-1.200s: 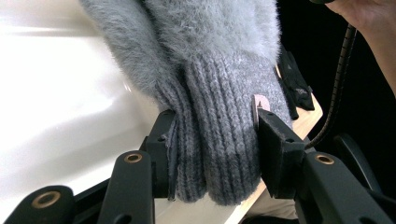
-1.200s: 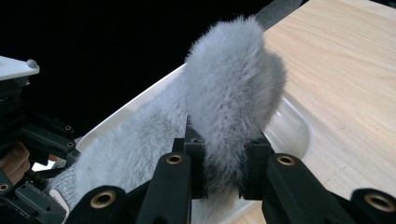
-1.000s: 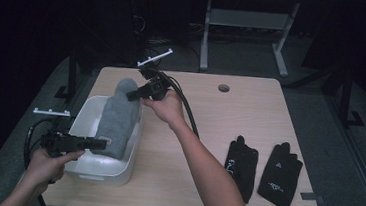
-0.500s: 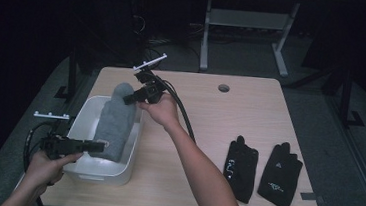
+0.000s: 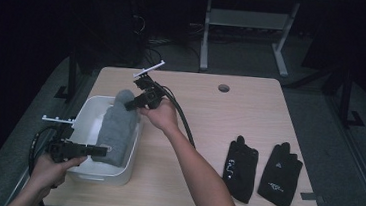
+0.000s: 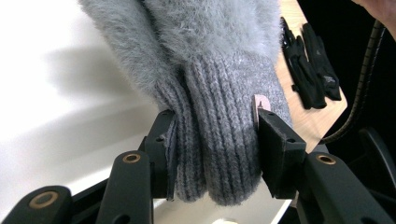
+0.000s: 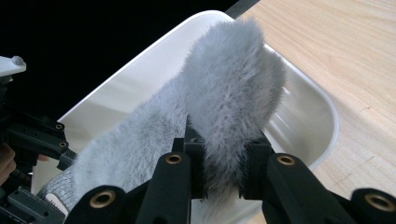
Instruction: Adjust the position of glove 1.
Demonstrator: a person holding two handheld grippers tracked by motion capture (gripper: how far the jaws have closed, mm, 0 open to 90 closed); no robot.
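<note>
Both grippers have come down since the earlier frames, lowering the grey fuzzy mitten (image 5: 118, 130) further into the white plastic bin (image 5: 85, 119); its fluffy end now sits closer to the bin's far rim.

The mitten lies lengthwise in the bin, its ribbed knit cuff (image 6: 219, 140) toward the person and its fluffy end (image 7: 233, 93) raised at the far rim. A small pale tag shows on the cuff. The left gripper (image 6: 215, 154) pinches the cuff, jaws pressed against both sides of the ribbing. The right gripper (image 7: 222, 170) pinches the fluffy end, jaws drawn tight into the pile. The mitten is the bin's sole visible content; part of the bin floor lies hidden beneath it.

The bin stands at the left of a light wooden table (image 5: 270, 120). A pair of black gloves (image 5: 260, 172) lies flat at the near right, well apart from the bin, side by side. A round cable hole (image 5: 224, 88) sits near the table's far edge. A small strip of dark tape (image 5: 309, 196) lies at the near right edge.

Beyond the table the room is dark; a white-legged table frame (image 5: 242, 33) stands behind. Other background items are too dim to identify.
</note>
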